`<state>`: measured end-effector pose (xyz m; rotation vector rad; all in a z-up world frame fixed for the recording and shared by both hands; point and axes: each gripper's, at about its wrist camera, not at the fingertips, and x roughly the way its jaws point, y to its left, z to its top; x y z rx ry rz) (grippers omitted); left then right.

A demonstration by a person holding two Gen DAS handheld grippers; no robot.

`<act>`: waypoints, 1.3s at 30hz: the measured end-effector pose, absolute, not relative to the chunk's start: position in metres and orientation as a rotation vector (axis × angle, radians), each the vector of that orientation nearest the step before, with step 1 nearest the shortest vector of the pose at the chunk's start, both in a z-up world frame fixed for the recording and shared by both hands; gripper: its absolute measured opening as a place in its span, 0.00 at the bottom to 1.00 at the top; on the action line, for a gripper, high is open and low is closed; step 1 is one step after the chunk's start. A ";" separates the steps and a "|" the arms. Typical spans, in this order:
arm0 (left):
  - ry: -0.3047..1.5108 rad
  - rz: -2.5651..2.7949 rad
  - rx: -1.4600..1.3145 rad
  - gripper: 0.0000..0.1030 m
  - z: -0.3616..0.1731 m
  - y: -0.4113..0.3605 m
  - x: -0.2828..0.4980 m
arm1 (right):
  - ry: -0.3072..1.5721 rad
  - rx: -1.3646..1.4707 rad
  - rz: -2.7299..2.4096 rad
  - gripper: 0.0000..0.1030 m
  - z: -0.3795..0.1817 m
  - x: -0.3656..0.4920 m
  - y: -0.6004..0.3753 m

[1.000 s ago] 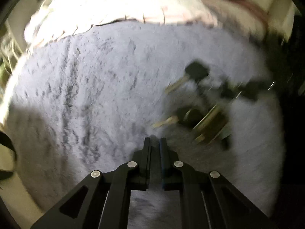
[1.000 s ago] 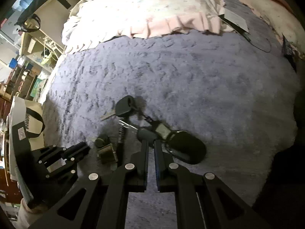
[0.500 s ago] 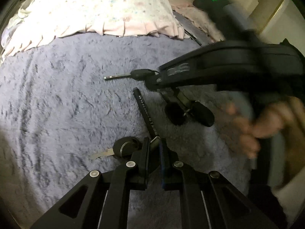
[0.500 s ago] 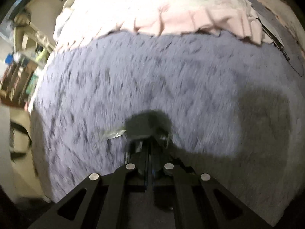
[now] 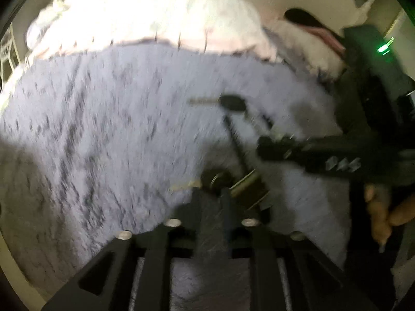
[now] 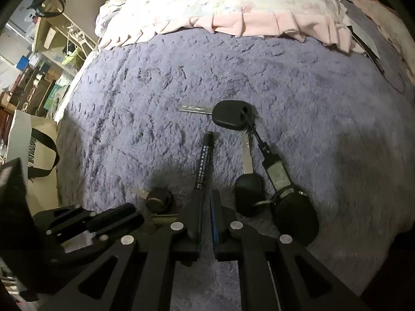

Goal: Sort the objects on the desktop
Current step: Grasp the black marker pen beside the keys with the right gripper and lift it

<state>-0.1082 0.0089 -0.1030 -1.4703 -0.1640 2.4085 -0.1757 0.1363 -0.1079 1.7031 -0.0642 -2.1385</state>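
Observation:
On a purple fluffy blanket [image 6: 298,90] lie a black car key [image 6: 230,115], a black pen [image 6: 205,160], a second black key with fob [image 6: 293,207] and a small key with a brass padlock [image 6: 158,200]. My right gripper [image 6: 205,202] hovers just behind the pen's near end, jaws narrowly apart, holding nothing. My left gripper [image 5: 211,194] is blurred, jaws close together, just behind the brass padlock [image 5: 249,189] and small key [image 5: 215,177]. The left gripper also shows in the right wrist view [image 6: 114,217].
A pink frilled pillow [image 6: 233,2] lies at the blanket's far edge. A paper bag [image 6: 28,155] and shelves [image 6: 46,51] stand off the left side. The right gripper and the hand holding it [image 5: 384,215] fill the right of the left wrist view.
The right gripper has pulled back from the car key, which lies free on the blanket. The left gripper has shifted with heavy blur and stays by the padlock.

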 end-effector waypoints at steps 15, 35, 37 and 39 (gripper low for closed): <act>0.132 2.516 -1.406 0.98 -0.087 0.016 -0.103 | 0.094 1.751 -2.206 0.32 -0.108 -0.182 0.111; 0.075 2.488 -1.383 0.98 -0.087 0.030 -0.109 | 0.126 1.756 -2.189 0.08 -0.110 -0.175 0.120; 0.079 2.470 -1.390 0.98 -0.090 0.037 -0.111 | 0.108 1.743 -2.207 0.08 -0.102 -0.171 0.131; 0.098 2.459 -1.390 0.98 -0.092 0.047 -0.112 | 0.099 1.735 -2.217 0.08 -0.094 -0.170 0.141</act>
